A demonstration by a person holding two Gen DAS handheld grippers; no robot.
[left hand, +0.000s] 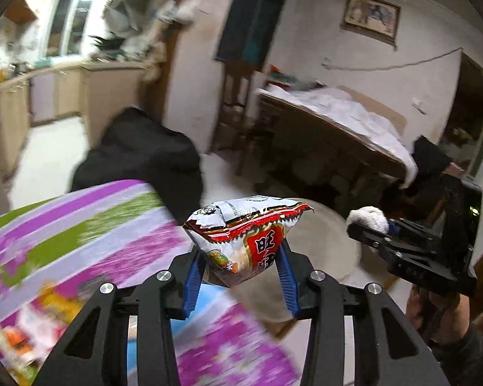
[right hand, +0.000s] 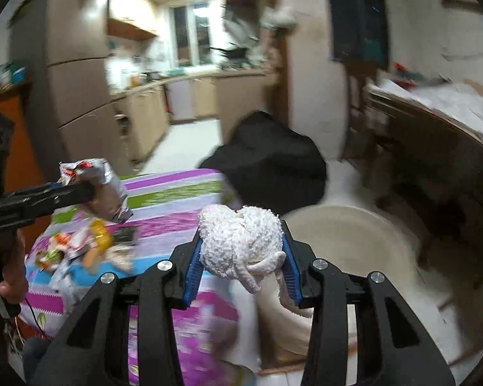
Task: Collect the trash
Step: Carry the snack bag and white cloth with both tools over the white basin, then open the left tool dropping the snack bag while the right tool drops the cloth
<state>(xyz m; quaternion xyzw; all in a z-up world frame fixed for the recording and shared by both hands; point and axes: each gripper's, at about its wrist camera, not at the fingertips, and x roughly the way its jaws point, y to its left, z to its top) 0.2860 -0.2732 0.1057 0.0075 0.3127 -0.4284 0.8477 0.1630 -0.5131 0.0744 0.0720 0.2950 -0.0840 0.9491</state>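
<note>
My left gripper (left hand: 240,259) is shut on a crumpled red and silver snack wrapper (left hand: 244,238), held up in the air beyond the edge of the striped tablecloth (left hand: 80,234). In the right wrist view the same wrapper (right hand: 96,189) shows at the left, pinched by the left gripper (right hand: 90,191). My right gripper (right hand: 241,251) is shut on a balled-up white paper towel (right hand: 241,241), held up off the table. That white ball (left hand: 368,218) also appears at the right of the left wrist view in the right gripper (left hand: 357,230). A round beige bin (right hand: 347,234) stands on the floor below, past the table.
More wrappers (right hand: 77,247) lie on the tablecloth (right hand: 183,206). A black garment (right hand: 270,164) hangs over a chair at the table's far side. A wooden table with white cloth (left hand: 338,112) stands at the right. A kitchen doorway (right hand: 190,96) opens behind.
</note>
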